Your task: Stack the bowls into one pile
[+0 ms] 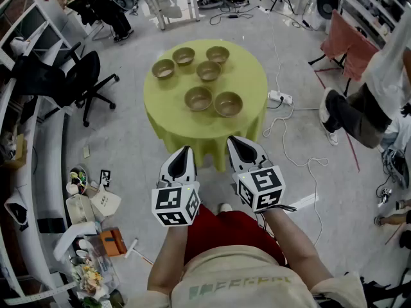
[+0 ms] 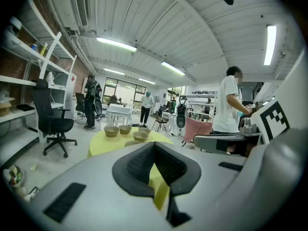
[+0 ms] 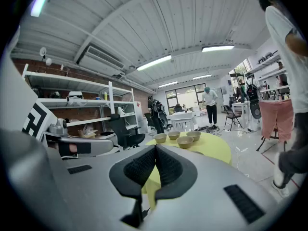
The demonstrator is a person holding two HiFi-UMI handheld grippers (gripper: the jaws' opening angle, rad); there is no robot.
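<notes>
**Both my grippers closed and empty at the table**

Head view: six bowls (image 1: 209, 70) sit apart on the green table (image 1: 252, 85); my left gripper (image 1: 185, 151) and right gripper (image 1: 235, 141) hang by the table's near edge. Left gripper view: jaws pressed together, nothing between. Right gripper view: likewise clenched empty, bowls on the table ahead

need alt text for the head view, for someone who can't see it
Six brown bowls sit apart, unstacked, on a round yellow-green table. Nearer the camera, the left gripper and right gripper are side by side, both shut and empty, short of the table.
</notes>
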